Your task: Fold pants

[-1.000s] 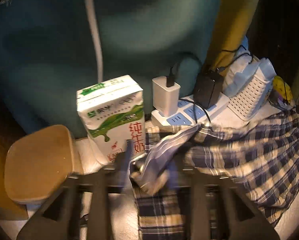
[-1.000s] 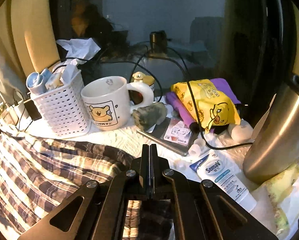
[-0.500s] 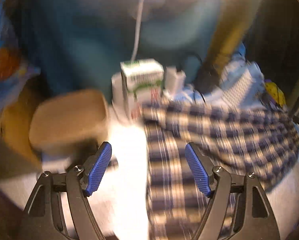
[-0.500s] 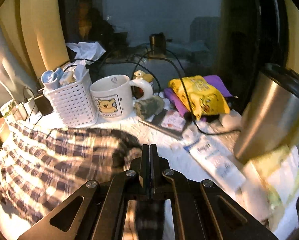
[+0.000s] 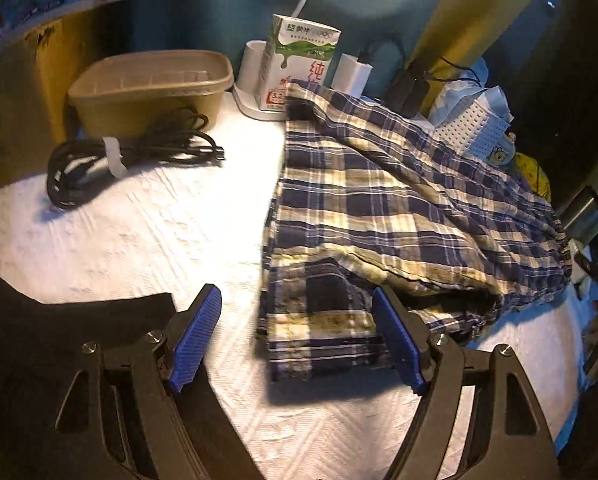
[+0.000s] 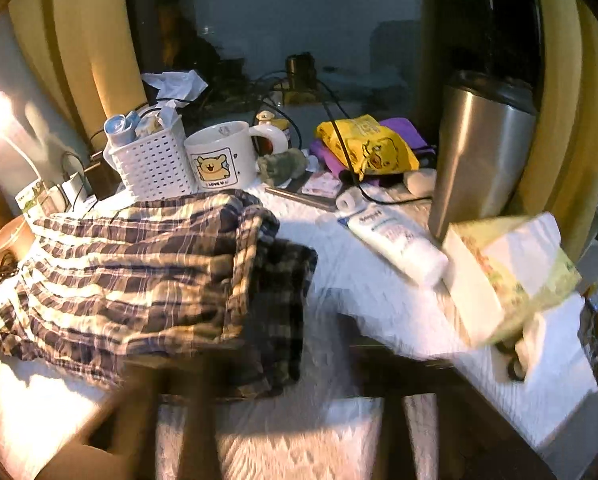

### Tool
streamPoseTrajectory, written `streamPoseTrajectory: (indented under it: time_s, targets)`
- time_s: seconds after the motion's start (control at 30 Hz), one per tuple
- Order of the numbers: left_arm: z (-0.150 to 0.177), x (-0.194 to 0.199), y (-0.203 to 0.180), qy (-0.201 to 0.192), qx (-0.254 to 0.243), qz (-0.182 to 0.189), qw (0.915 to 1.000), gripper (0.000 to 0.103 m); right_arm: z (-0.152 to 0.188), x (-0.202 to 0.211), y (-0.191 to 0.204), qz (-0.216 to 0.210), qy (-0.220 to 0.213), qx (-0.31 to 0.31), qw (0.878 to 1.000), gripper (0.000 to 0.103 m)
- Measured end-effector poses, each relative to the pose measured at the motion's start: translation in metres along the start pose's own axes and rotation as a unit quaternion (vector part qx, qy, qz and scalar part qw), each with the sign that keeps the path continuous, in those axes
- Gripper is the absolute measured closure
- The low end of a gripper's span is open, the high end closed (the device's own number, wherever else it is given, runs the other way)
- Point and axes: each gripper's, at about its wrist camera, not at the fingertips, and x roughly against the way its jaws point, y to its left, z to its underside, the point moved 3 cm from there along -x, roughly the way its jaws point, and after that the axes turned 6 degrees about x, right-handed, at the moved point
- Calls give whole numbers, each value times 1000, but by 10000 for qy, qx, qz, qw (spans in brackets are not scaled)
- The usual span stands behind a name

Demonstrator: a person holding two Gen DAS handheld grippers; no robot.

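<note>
The blue-and-cream plaid pants [image 5: 379,208] lie folded in a loose stack on the white textured cloth [image 5: 139,240]. My left gripper [image 5: 297,340] is open, its blue pads [image 5: 195,340] spread either side of the pants' near corner without touching it. In the right wrist view the pants [image 6: 139,272] fill the left half, their dark folded edge nearest me. My right gripper [image 6: 295,412] is a motion-blurred dark shape at the bottom. Its jaws are opening wide, with only the pants' lower edge just ahead and nothing pressed between them.
A milk carton [image 5: 299,68], a brown tub [image 5: 147,88] and a coiled black cable [image 5: 111,160] sit behind and left of the pants. On the right stand a white basket [image 6: 151,164], a bear mug [image 6: 219,156], a cream tube [image 6: 395,240], a steel flask [image 6: 475,152] and a tissue pack [image 6: 507,272].
My left gripper let go of the plaid fabric, opened and drew back toward me. My right gripper went from shut to wide open and pulled back. The pants now lie folded.
</note>
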Motion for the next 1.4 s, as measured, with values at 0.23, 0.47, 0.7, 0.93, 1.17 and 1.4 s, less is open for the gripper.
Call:
streamPoseTrajectory:
  time_s: [0.23,0.47,0.7,0.93,1.17,1.4]
  targets:
    - [-2,-14,-2,54,128,-98,9999,25,11,9,10,-245,-13,-85,9997,1]
    - [6,-16,-10,-158,-111,-145,9997,66,33,-19,17,-743,455,-667,9940,9]
    - [10,-9,-18,-270,-241,-116,9993,99,37,-38,29,-1171,528,-964,9870,73]
    - [21,33,-20,-383,-365,-9,9986,99,26,5,31,-952,156,-320,9948,77]
    - [59,62,-27,-181,-436,169,9987,99,32,45,12,-856,105,9,9963,77]
    - [105,61,0,327,-46,-79,9994,95,82,23,2,-586,735,8,9956,75]
